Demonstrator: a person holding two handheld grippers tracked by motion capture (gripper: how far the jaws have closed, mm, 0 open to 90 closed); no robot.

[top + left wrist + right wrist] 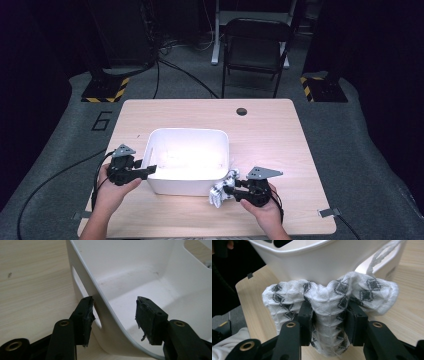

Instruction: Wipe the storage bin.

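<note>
Cloth (pixel 329 302) sits clamped in my right gripper (pixel 329 326) fingers; my left gripper (pixel 113 317) fingers straddle the bin (pixel 110 312) wall, apart.

We saw a pale wooden table (pixel 280 150) with a round cable hole (pixel 242 111) near its far edge, standing on grey carpet (pixel 350 150). Behind it stood a black folding chair (pixel 256 50). Two yellow-and-black striped stand bases (pixel 105 90) flanked it, cables (pixel 185 72) ran across the floor, and the surroundings were dark.
</note>
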